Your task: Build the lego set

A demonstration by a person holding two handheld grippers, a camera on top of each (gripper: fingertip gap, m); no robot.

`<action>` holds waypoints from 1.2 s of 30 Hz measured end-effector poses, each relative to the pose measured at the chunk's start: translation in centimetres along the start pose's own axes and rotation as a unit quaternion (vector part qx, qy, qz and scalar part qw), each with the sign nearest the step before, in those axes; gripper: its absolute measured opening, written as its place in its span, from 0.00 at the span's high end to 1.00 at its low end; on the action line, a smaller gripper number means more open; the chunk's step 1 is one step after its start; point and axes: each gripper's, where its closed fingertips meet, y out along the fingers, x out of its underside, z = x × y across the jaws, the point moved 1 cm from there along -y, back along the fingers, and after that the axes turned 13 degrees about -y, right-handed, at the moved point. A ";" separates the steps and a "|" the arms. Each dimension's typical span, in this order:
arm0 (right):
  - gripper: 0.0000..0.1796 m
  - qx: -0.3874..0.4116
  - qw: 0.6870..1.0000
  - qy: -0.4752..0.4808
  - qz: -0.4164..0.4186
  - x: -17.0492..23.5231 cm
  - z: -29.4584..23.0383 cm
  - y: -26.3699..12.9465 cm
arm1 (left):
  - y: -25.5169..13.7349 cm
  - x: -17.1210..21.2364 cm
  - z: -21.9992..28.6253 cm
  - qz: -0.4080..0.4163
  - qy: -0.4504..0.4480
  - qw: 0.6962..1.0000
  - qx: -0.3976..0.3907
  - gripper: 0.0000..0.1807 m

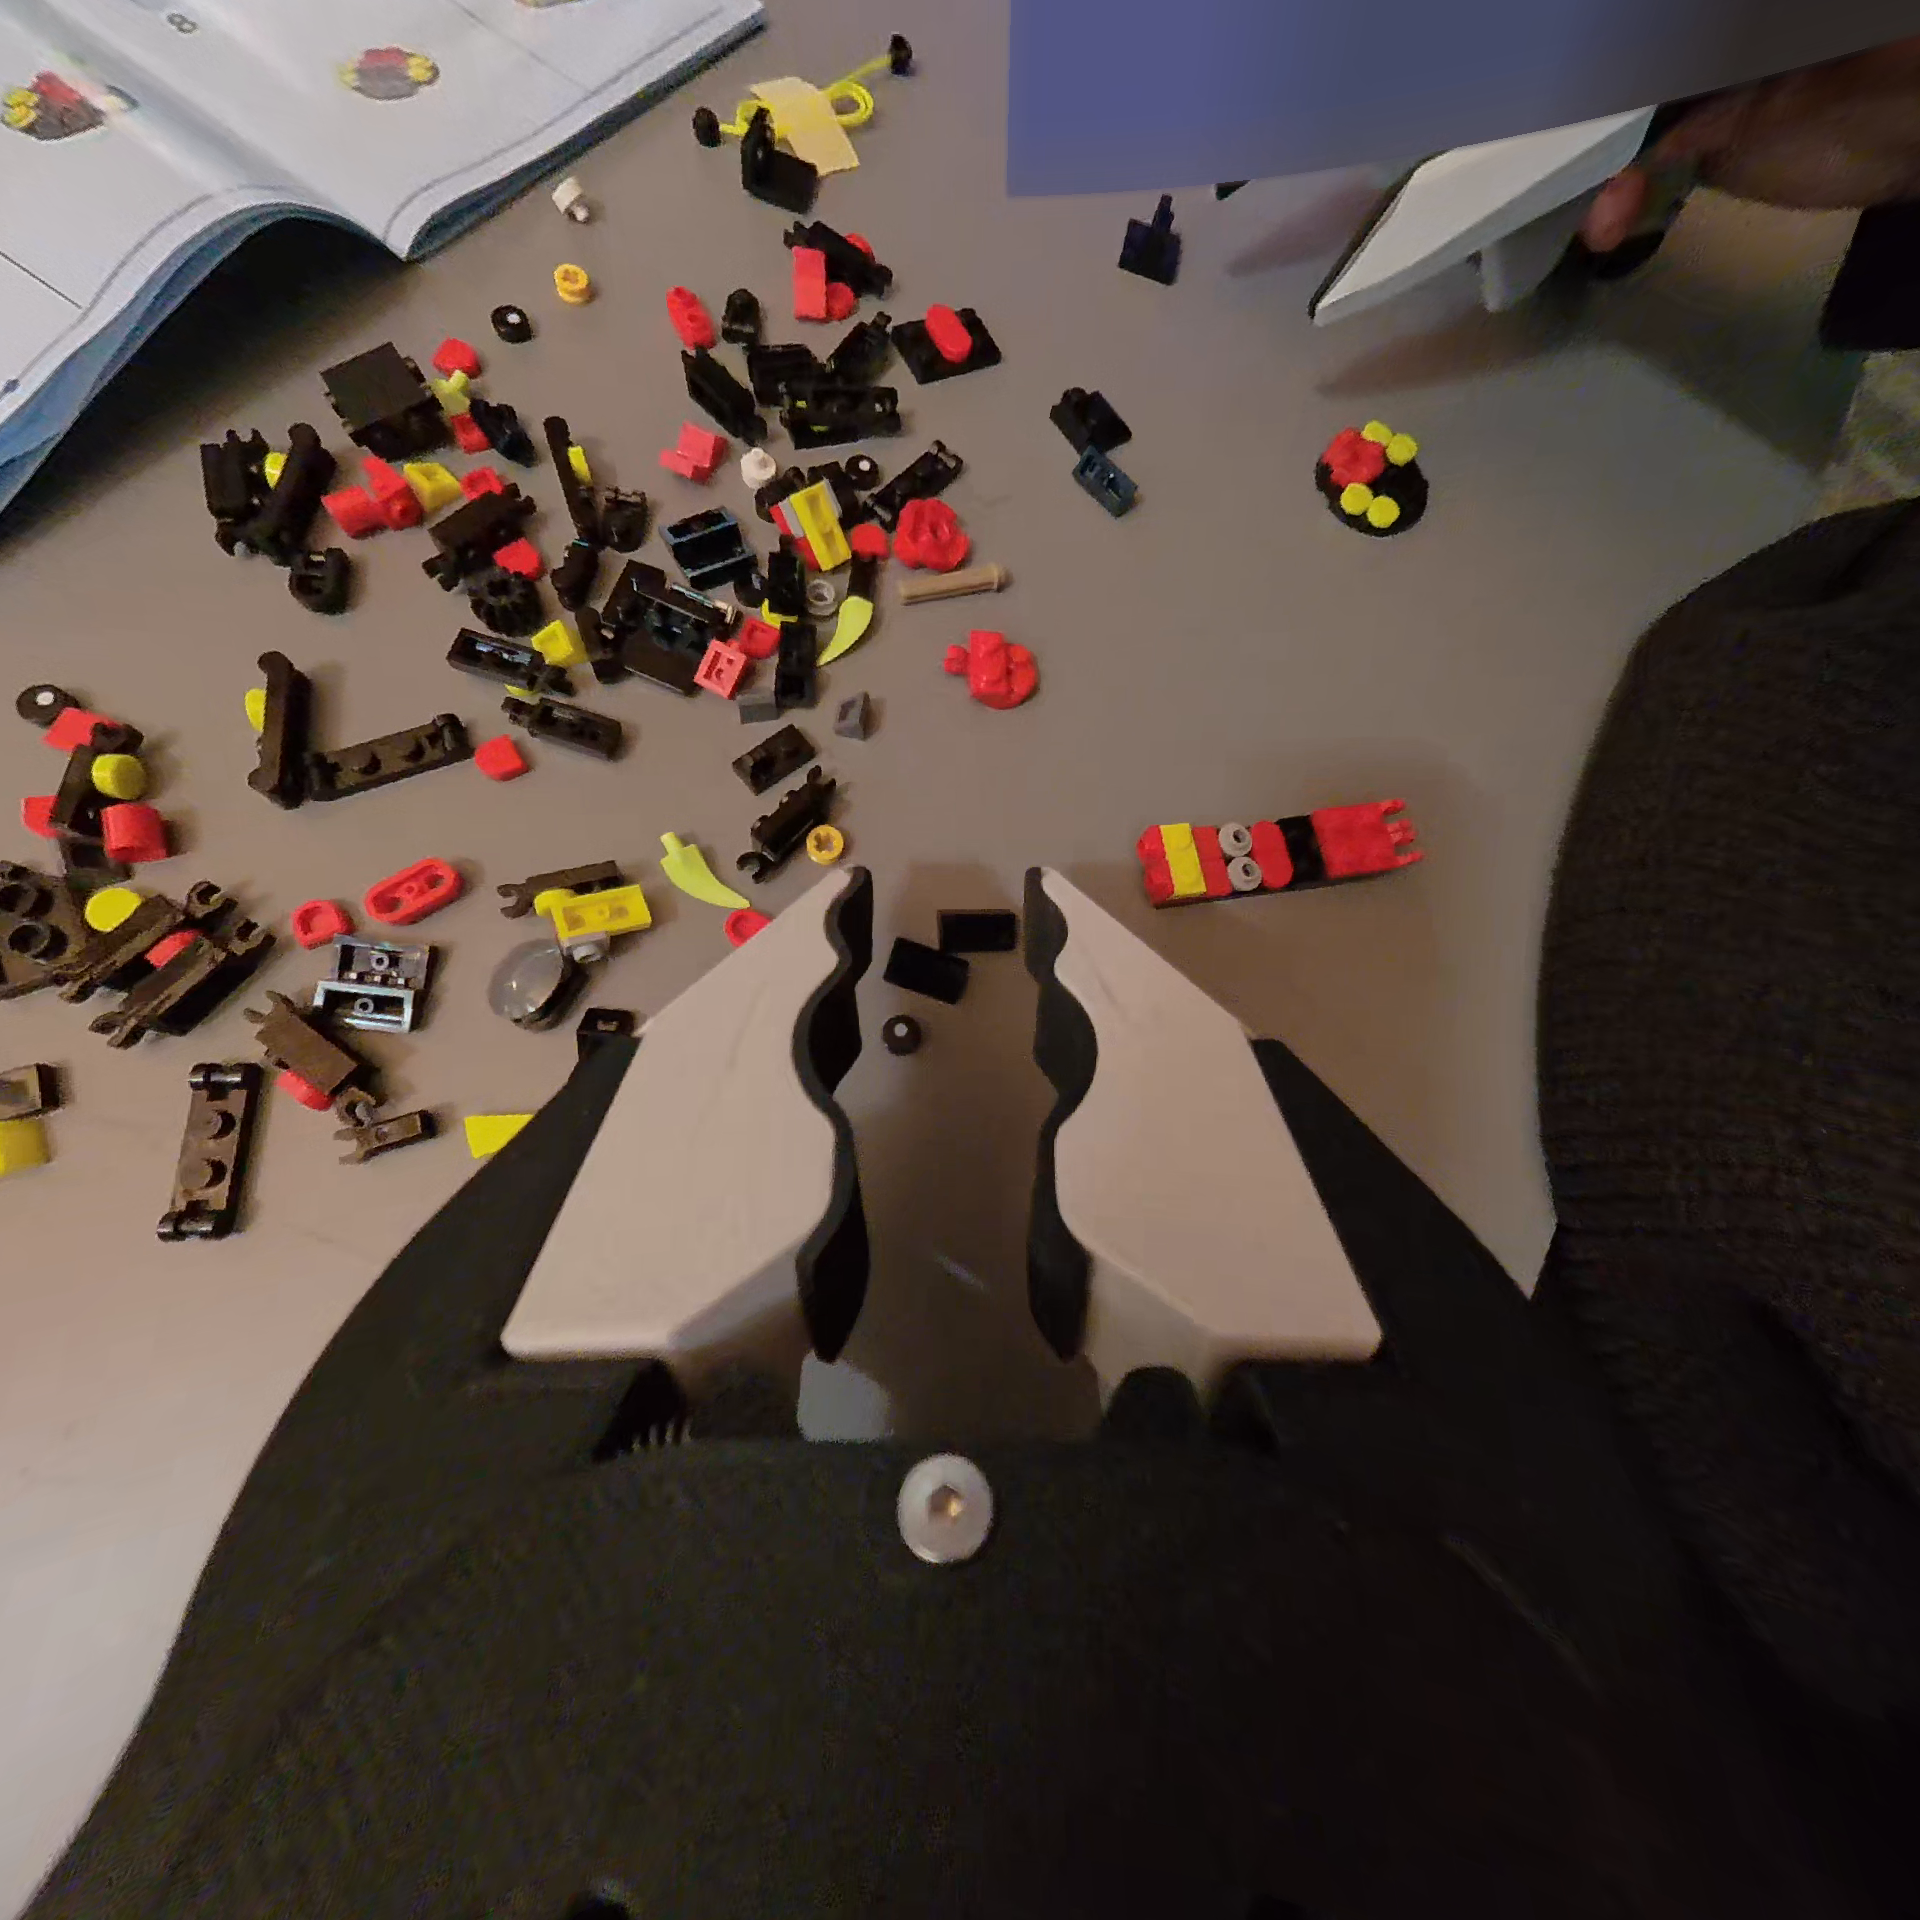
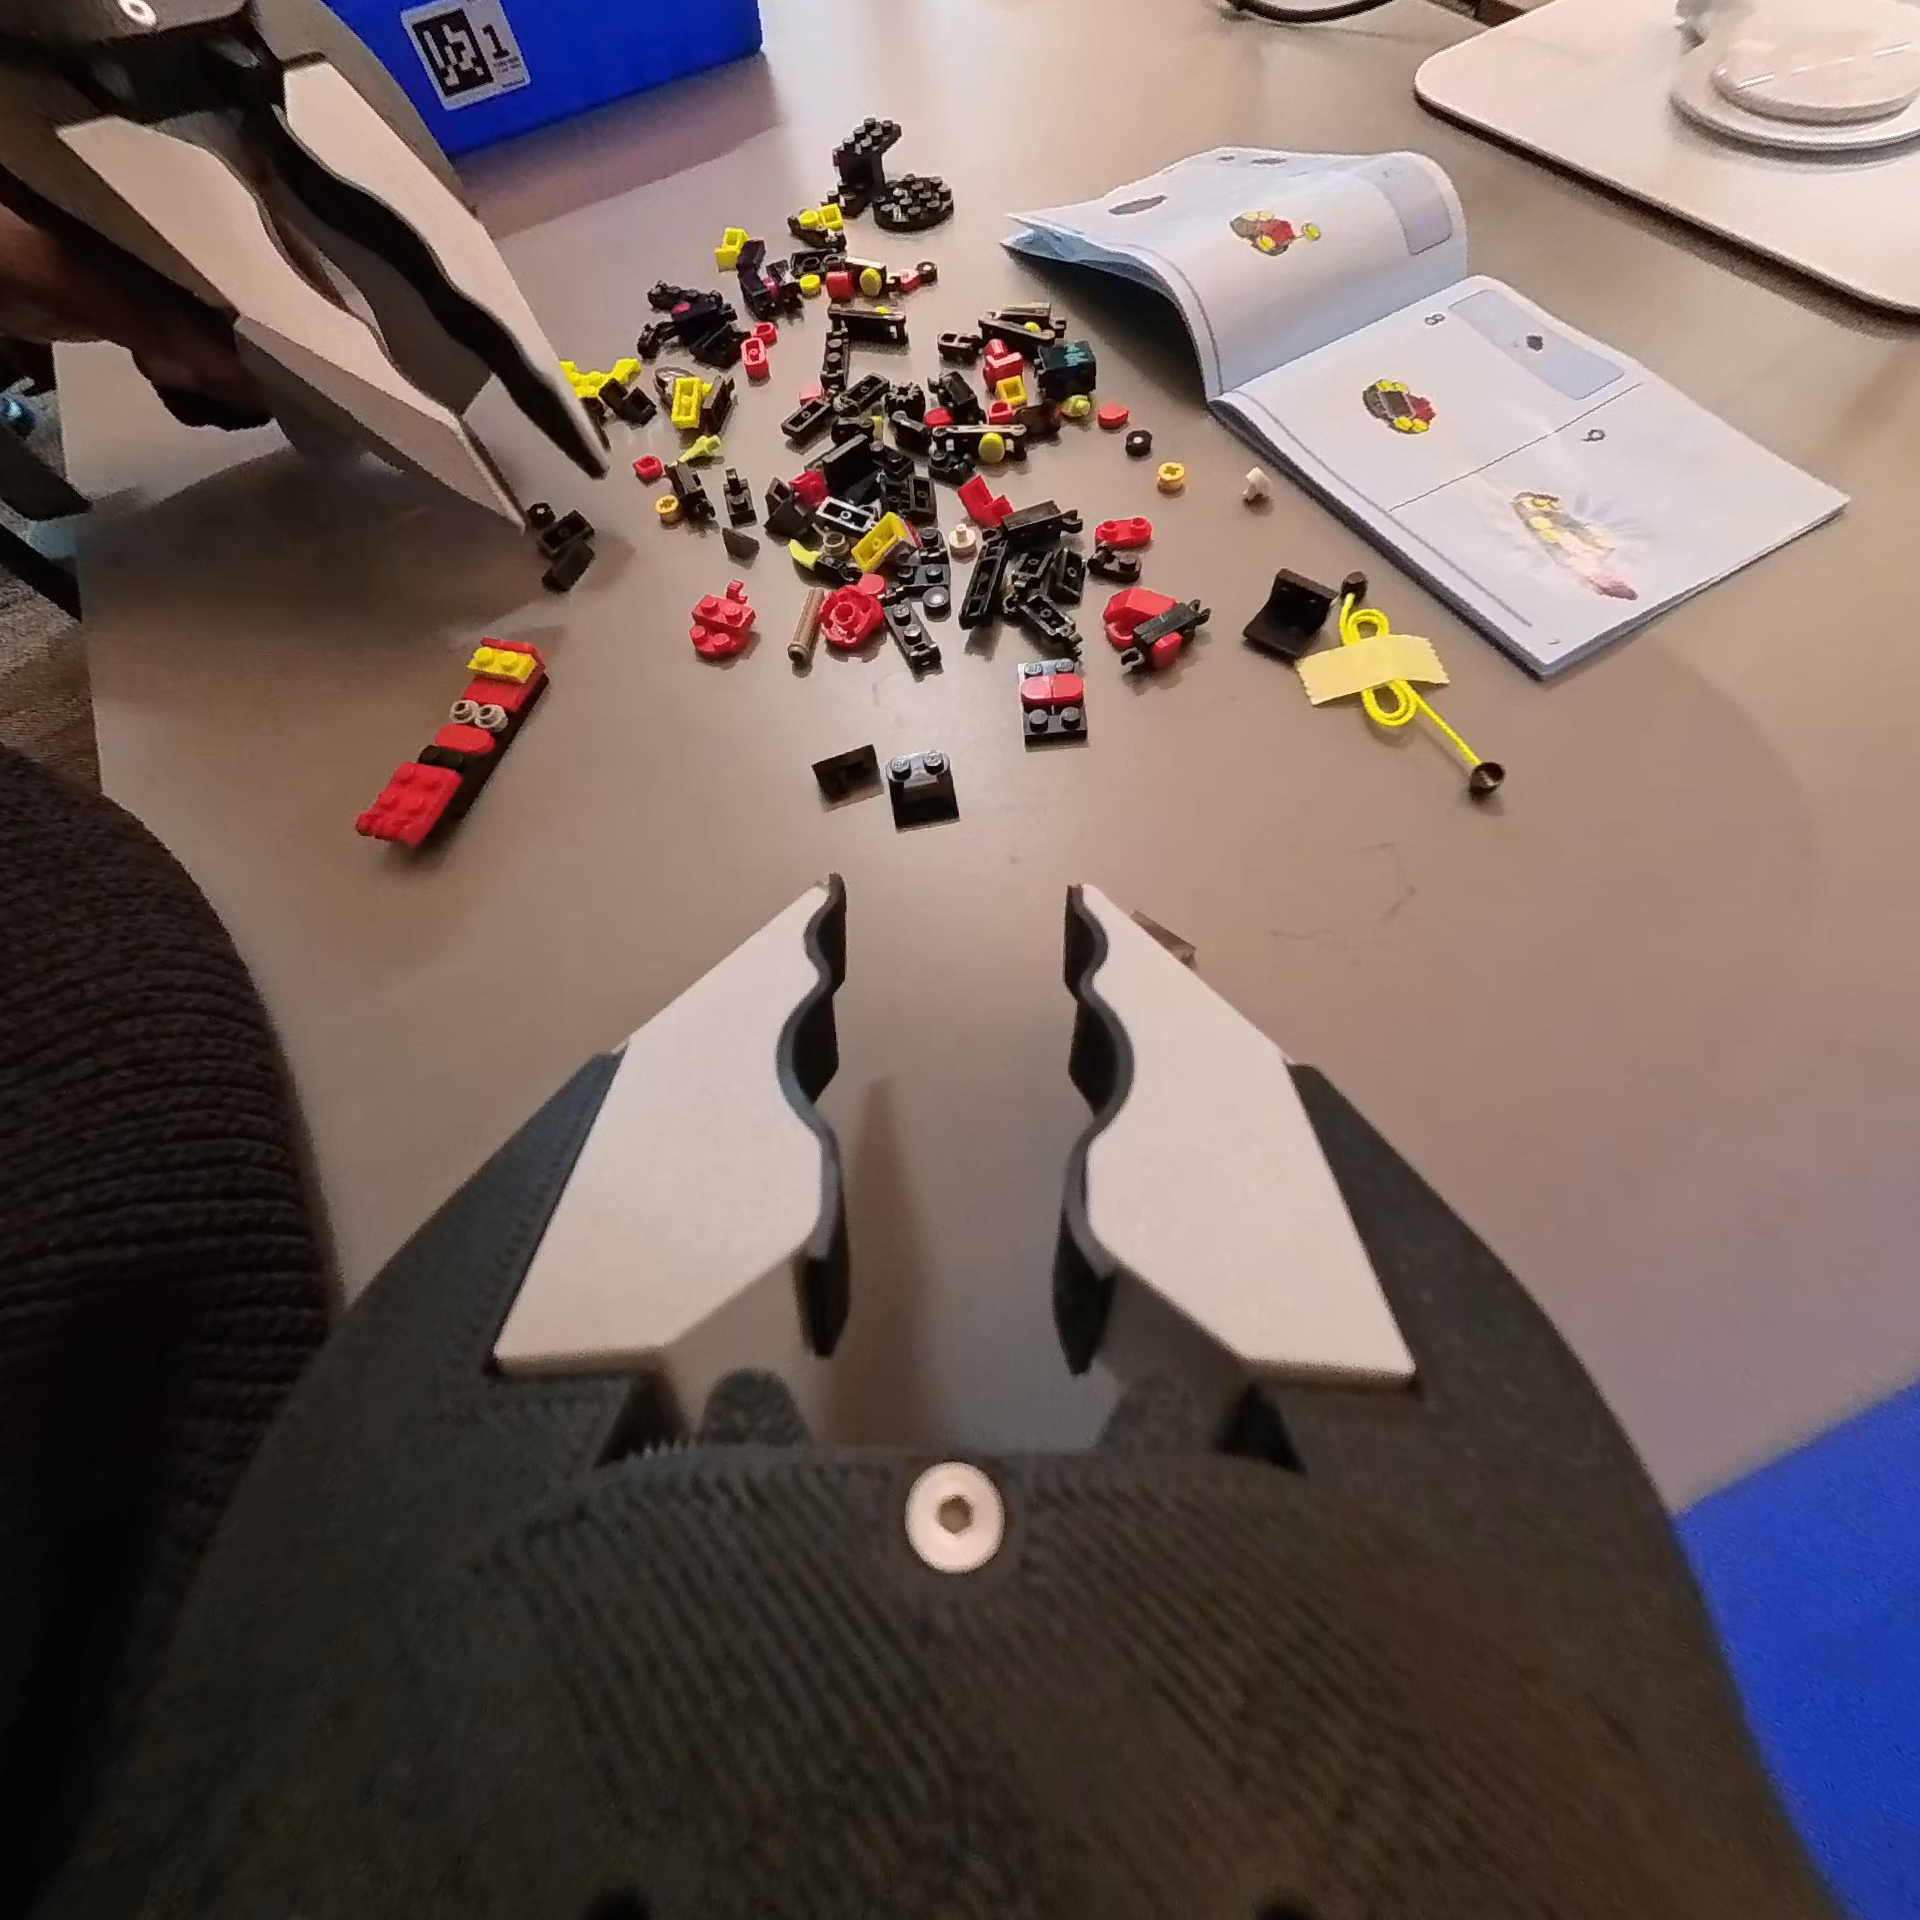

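Note:
My left gripper (image 1: pixel 948 883) is open, its tips low over the grey table around two small black pieces (image 1: pixel 940 951) and a tiny black round piece (image 1: pixel 901 1034). It also shows in the right wrist view (image 2: pixel 556 494), tips just above those black pieces (image 2: pixel 561 545). A long red, yellow and black partly built assembly (image 1: pixel 1278 852) lies to its right, also seen in the right wrist view (image 2: pixel 452 738). My right gripper (image 2: pixel 956 894) is open and empty above bare table. A round black plate with red and yellow studs (image 1: pixel 1369 478) lies apart.
A pile of loose black, red and yellow pieces (image 1: pixel 623 571) (image 2: pixel 883 447) covers the table's middle. An open instruction booklet (image 2: pixel 1455 395) lies beyond it. A yellow string with tape (image 2: pixel 1371 675), a blue box (image 2: pixel 582 42), a white tray (image 2: pixel 1662 177) and a dark sleeve (image 1: pixel 1745 935) are around. Left tips to right tips: about 20 cm.

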 end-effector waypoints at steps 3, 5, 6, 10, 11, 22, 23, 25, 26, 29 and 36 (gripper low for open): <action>0.77 -0.001 1.000 0.001 0.001 0.0 0.0 0.0 | 0.2 0.2 0.2 -0.007 0.001 1.000 0.004 0.85; 0.77 -0.001 1.000 0.001 0.000 0.0 0.0 0.0 | 0.3 0.5 0.2 -0.019 0.009 1.000 -0.001 0.85; 0.77 -0.001 1.000 0.000 0.000 0.0 0.0 0.0 | 0.4 0.7 0.2 -0.024 0.014 1.000 -0.005 0.86; 0.77 -0.001 1.000 0.001 0.000 0.0 0.0 0.0 | 0.6 0.9 0.4 -0.031 0.025 0.999 -0.007 0.87; 0.77 -0.001 1.000 0.001 0.000 0.0 0.0 0.0 | 0.7 1.0 0.4 -0.034 0.025 0.999 -0.008 0.87; 0.78 0.000 1.000 -0.002 0.000 -0.1 -0.1 0.0 | 1.0 1.4 0.3 -0.047 0.029 0.998 -0.019 0.93; 0.78 0.000 1.000 -0.002 0.000 -0.1 -0.1 0.0 | 1.1 1.4 0.3 -0.046 0.028 0.998 -0.017 0.92; 0.78 -0.001 1.000 -0.002 0.000 -0.1 -0.1 0.0 | 1.0 1.2 0.4 -0.042 0.028 0.999 -0.015 0.92; 0.77 -0.001 1.000 -0.002 0.000 -0.1 -0.1 0.0 | 1.0 1.1 0.4 -0.039 0.028 0.999 -0.014 0.92; 0.77 -0.001 1.000 -0.001 0.000 0.0 -0.1 0.0 | 0.8 0.7 0.4 -0.027 0.025 0.999 -0.012 0.92; 0.78 -0.002 1.000 0.000 -0.001 0.0 -0.1 0.0 | -0.9 -1.9 -0.6 0.062 -0.005 0.998 -0.022 0.92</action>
